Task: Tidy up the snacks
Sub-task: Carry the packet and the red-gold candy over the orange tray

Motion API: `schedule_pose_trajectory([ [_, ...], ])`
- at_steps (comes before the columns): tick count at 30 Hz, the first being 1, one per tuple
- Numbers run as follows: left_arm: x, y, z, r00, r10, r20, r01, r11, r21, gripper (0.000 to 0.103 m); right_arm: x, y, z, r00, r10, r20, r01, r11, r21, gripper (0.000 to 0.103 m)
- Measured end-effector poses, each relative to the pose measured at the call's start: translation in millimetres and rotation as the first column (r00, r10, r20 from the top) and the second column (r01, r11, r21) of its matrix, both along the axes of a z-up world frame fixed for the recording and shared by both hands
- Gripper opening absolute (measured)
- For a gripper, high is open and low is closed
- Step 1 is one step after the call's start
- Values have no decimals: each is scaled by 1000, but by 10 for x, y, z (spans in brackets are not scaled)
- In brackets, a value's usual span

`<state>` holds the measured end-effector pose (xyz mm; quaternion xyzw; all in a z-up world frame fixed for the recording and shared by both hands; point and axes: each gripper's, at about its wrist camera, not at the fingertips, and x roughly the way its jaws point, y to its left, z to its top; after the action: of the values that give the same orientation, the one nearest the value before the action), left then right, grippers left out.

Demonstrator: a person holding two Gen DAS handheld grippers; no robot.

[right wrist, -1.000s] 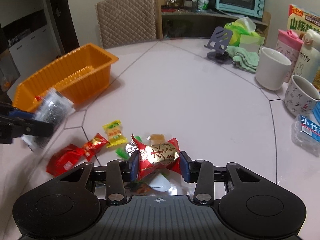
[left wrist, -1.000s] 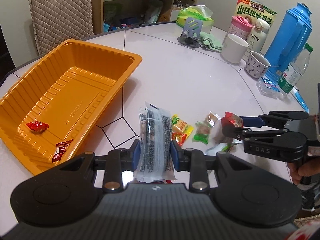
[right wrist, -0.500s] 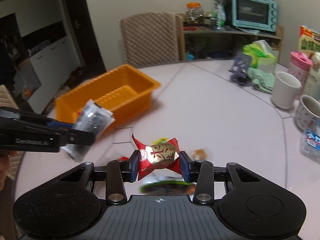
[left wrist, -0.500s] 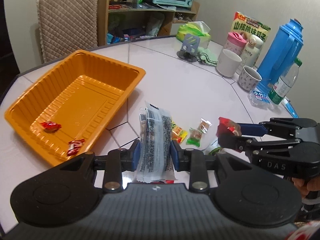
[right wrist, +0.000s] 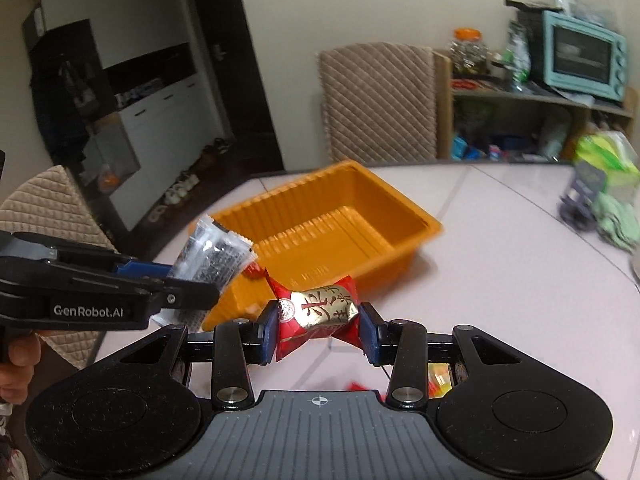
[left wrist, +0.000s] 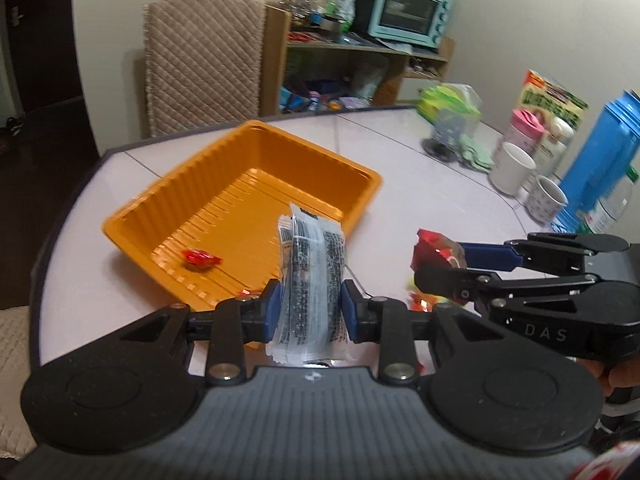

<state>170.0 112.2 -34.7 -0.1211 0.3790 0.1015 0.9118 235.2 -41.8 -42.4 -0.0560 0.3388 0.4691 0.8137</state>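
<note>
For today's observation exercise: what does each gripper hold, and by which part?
Left gripper: clear black-printed packet, pinched across its lower sides. Right gripper: red-and-gold candy, clamped at its two ends.

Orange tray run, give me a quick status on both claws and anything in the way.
Left claw shut on clear black-print packet. Right claw shut on red-gold candy. Orange tray holds one red candy. Nothing blocking.

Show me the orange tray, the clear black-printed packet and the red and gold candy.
orange tray [left wrist: 276,184], left wrist view, bare ribbed floor.
clear black-printed packet [left wrist: 314,280], left wrist view, middle of the wrapper between the pads.
red and gold candy [right wrist: 320,308], right wrist view, gold centre band.
</note>
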Motion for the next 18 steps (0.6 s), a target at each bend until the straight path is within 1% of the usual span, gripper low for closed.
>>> schedule_pose_trajectory([
  [6, 103, 264, 6, 999, 40, -3, -40, 999, 8, 29, 202, 433, -32, 999, 37, 16, -37, 999, 2, 42],
  [11, 263, 431, -44, 998, 63, -12, -63, 998, 10, 29, 413, 751, -122, 997, 62, 35, -62, 998, -25, 42],
  [18, 533, 631, -189, 996, 77, -37, -77, 997, 4, 29, 696, 993, -332, 996, 73, 42, -70, 995, -66, 42],
])
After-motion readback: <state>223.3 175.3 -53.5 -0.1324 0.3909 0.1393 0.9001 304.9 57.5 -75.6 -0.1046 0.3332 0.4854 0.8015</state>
